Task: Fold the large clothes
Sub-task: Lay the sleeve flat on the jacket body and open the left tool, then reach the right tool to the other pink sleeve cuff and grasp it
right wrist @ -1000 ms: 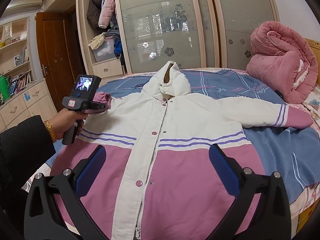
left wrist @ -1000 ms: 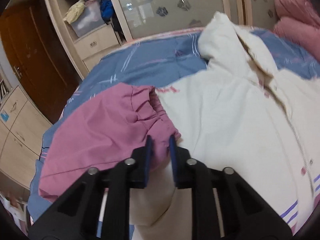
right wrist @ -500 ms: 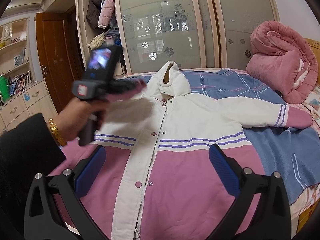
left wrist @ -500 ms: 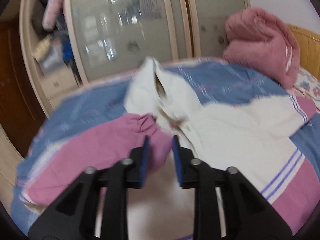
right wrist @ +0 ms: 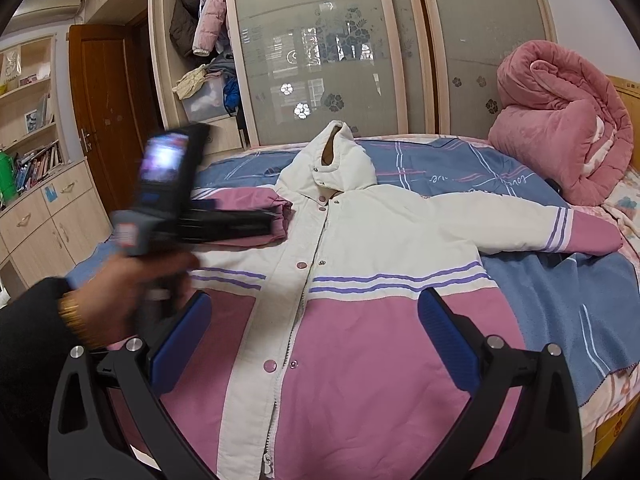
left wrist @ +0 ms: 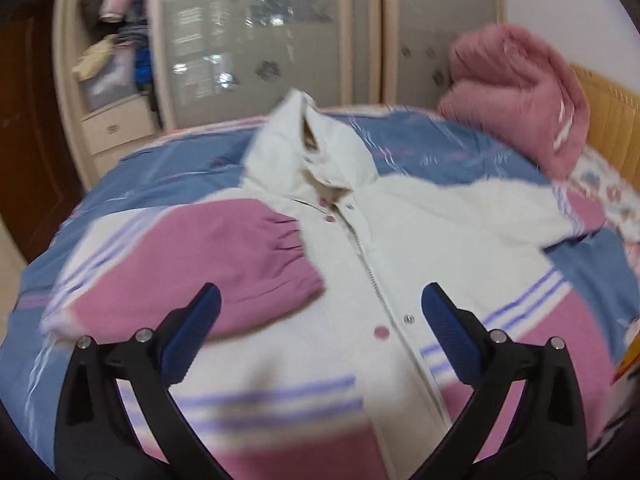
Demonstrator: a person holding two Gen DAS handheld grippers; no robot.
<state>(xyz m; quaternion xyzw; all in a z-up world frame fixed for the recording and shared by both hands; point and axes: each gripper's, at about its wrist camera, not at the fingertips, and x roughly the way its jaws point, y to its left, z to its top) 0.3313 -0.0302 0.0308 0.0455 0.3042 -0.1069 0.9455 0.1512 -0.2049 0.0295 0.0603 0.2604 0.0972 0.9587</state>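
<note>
A large hooded jacket, white above and pink below, lies open-side up on the bed. Its left pink sleeve is folded in across the chest, the cuff near the snap placket. My left gripper hovers just short of that cuff, its jaws opening wide with nothing between them. In the right wrist view a hand holds that gripper above the sleeve, blurred. The other sleeve stretches out to the right. My right gripper stands open over the pink hem, holding nothing.
The blue bedsheet shows around the jacket. A rolled pink quilt sits at the right, by the headboard. Frosted wardrobe doors and open shelves of clothes stand behind the bed. Low drawers and a wooden door are at the left.
My left gripper carried the pink sleeve cuff rightward over the jacket's chest, then let go and spread wide; the sleeve now lies folded in. The right gripper has stayed still.
</note>
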